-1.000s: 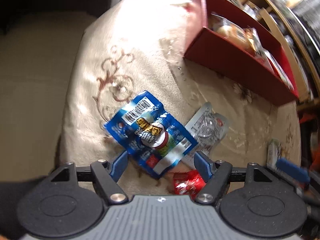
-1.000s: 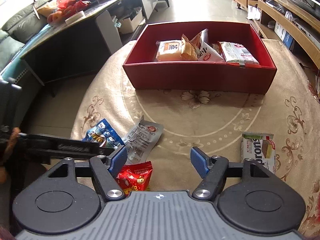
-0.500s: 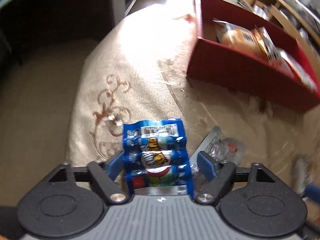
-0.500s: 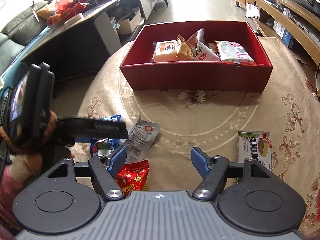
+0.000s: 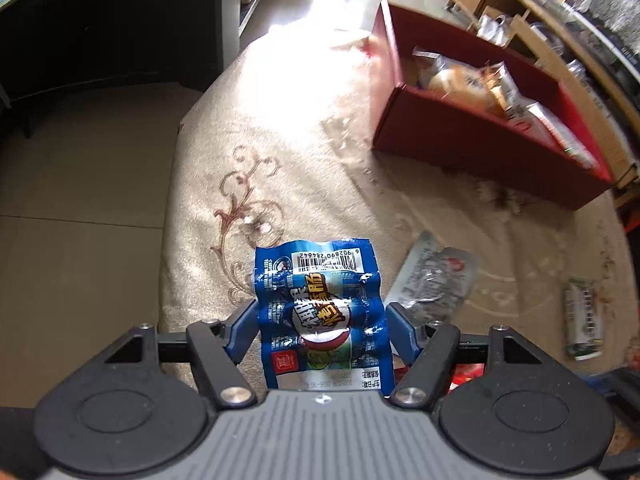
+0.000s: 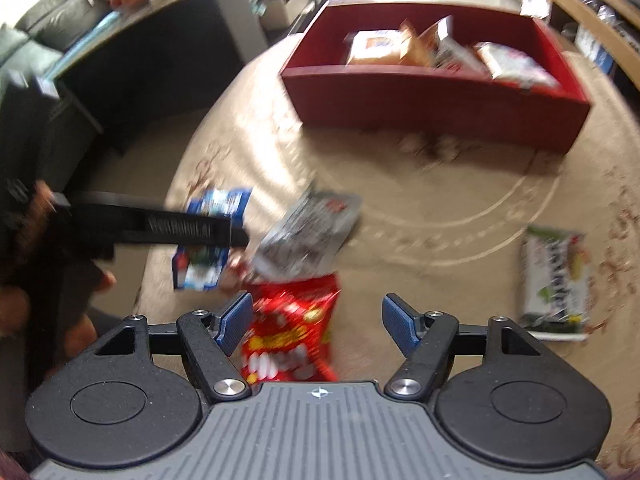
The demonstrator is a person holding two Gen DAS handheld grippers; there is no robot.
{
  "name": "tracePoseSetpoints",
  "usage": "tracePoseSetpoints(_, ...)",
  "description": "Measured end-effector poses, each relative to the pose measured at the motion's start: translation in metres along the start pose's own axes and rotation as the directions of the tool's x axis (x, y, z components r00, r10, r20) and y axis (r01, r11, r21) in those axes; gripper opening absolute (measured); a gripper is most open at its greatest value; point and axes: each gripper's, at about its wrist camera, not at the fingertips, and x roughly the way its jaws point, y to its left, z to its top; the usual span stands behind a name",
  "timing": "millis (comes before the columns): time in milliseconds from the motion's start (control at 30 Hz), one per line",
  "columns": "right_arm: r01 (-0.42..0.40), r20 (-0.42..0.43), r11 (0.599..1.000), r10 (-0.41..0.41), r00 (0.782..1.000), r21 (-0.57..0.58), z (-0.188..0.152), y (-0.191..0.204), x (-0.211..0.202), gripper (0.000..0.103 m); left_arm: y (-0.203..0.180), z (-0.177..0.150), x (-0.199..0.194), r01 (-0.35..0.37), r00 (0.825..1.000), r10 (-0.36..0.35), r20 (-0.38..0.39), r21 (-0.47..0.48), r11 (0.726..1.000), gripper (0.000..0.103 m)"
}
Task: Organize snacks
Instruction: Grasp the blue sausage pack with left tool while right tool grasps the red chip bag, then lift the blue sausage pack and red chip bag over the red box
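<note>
A round tabletop (image 5: 304,128) under a beige cloth with swirling floral patterns stands in a living room, with tiled floor and a dark cabinet beyond its left edge and wooden shelving to the right. The left claw (image 5: 320,320) grips a blue sausage packet (image 5: 320,304) between its blue pads, lifted off the cloth near the tabletop's near-left edge. The right claw (image 6: 318,322) hangs wide apart above a red snack bag (image 6: 292,336), touching nothing. A silver packet (image 6: 308,236) lies just beyond the red bag, and a green-and-white wafer pack (image 6: 554,284) lies well to the right. A red box (image 6: 432,100) holding several snacks sits at the far side, bare cloth between it and the loose packets.
</note>
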Motion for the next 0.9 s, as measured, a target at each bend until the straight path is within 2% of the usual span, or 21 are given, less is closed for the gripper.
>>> tracePoseSetpoints(200,0.016,-0.064,0.997,-0.021,0.998,-0.077,-0.013,0.025,0.025,0.080,0.006,-0.001,-0.011,0.049,0.999,-0.049,-0.001,0.005,0.999,0.063)
tracePoseSetpoints(367,0.090,-0.068,0.978,-0.105,0.992,-0.189,-0.021,0.040,0.044,0.084,0.004,-0.002,-0.006,0.070,0.997,-0.070,-0.018,0.013,0.997,0.063)
tracePoseSetpoints(433,0.109,-0.040,0.974,-0.119,0.992,-0.198,-0.022,0.041,0.043,0.078,0.002,-0.002,-0.006,0.079,0.997,-0.079,-0.022,0.018,0.997,0.063)
tracePoseSetpoints(500,0.130,-0.020,0.970,-0.137,0.990,-0.206,-0.022,0.040,0.040,0.064,0.000,-0.001,-0.005,0.082,0.996,-0.082,-0.022,0.025,0.996,0.063)
tracePoseSetpoints(600,0.117,-0.020,0.980,-0.122,0.992,-0.163,-0.019,0.030,0.034,0.060,-0.002,-0.002,-0.007,0.090,0.996,-0.089,-0.023,0.039,0.995,0.063)
tracePoseSetpoints(900,0.155,0.006,0.985,-0.155,0.988,-0.078,-0.021,0.010,0.012,0.058,-0.012,-0.003,-0.011,0.111,0.994,-0.109,-0.018,0.080,0.991,0.063)
